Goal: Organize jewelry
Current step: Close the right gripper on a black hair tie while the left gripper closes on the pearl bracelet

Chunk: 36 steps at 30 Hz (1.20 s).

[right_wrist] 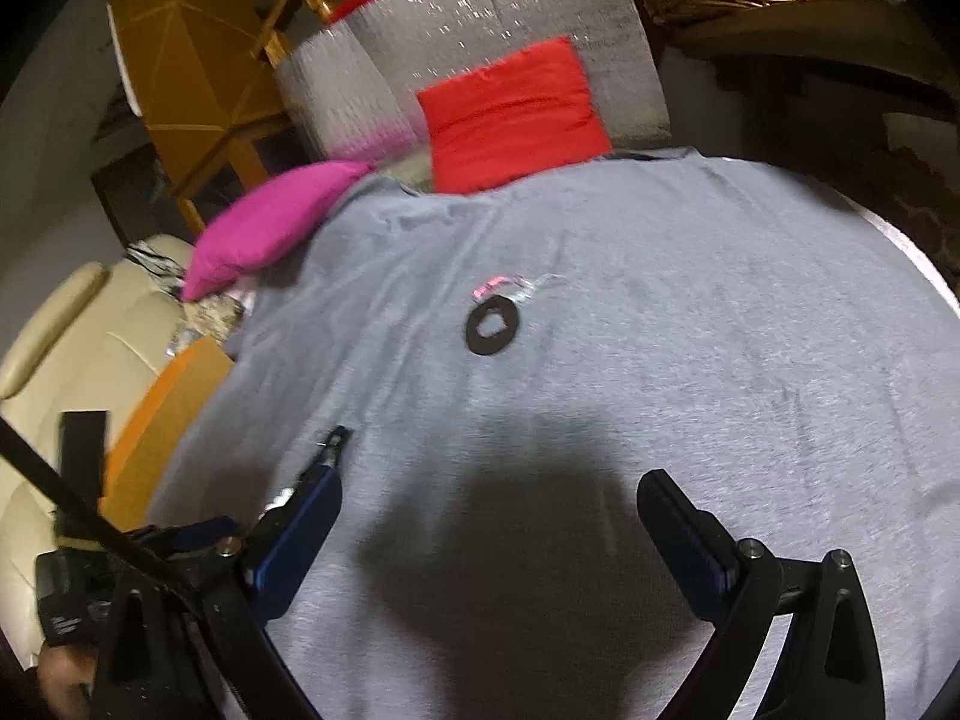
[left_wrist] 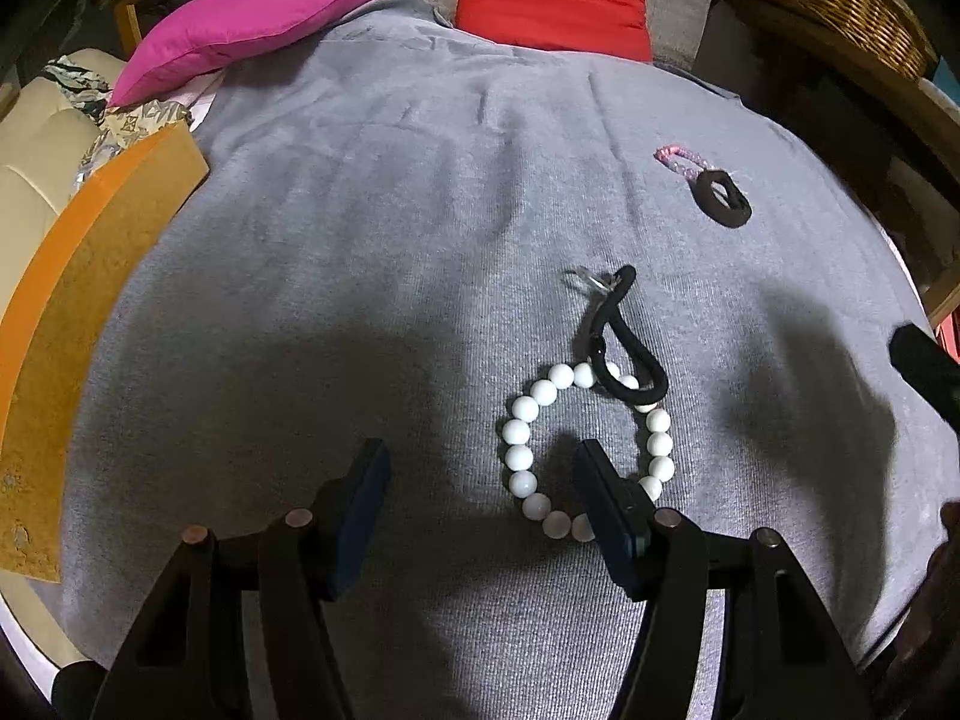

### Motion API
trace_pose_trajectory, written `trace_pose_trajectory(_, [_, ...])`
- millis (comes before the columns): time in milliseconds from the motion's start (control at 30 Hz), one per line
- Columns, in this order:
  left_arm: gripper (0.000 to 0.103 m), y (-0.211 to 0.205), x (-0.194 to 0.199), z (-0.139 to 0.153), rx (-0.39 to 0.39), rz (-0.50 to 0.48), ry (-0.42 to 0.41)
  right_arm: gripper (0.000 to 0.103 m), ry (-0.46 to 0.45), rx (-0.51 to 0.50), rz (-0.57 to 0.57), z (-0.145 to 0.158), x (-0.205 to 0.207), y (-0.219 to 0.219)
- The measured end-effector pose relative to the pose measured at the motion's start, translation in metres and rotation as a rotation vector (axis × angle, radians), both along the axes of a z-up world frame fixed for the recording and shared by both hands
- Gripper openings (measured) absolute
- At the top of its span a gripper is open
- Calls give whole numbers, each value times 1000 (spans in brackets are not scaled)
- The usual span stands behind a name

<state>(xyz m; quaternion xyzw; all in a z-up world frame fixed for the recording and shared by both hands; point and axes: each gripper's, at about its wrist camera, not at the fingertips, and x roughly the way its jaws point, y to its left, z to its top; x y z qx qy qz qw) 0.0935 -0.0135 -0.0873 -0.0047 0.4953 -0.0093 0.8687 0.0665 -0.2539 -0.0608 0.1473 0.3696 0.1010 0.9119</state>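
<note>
Both grippers hang over the grey cloth [left_wrist: 372, 228] with their jaws spread and nothing between the pads. The left gripper [left_wrist: 480, 480] stands about half wide; its right finger [left_wrist: 606, 498] overlaps the near edge of the white bead bracelet [left_wrist: 522, 438]. A black hair tie [left_wrist: 624, 354] lies across the bracelet's far side. Farther beyond the bracelet sit a black ring [left_wrist: 723, 198] and a pink beaded loop [left_wrist: 678, 159], touching. The right gripper [right_wrist: 492, 516] gapes wide above bare cloth, well short of that ring.
</note>
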Motion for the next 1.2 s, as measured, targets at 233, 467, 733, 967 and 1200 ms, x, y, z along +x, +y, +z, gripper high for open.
trace_pose_trajectory(233, [64,2,1,2,-26,-7,-10,99,181,-51,30,6,89,0])
trace_pose_trajectory(467, [64,8,-2,3,-36,-13,-25,74,308,-168,46,-11,159,18])
trace_pose_trajectory(733, [64,19,0,-2,-54,0,-12,26,360,-201,30,-29,185,22])
trace_pose_trajectory(967, [64,11,-2,3,-41,-30,-15,8,313,-184,31,-20,167,15])
trace_pose_trajectory(1200, [39,4,-1,-6,35,-32,-21,8,251,-92,1,-13,122,-7])
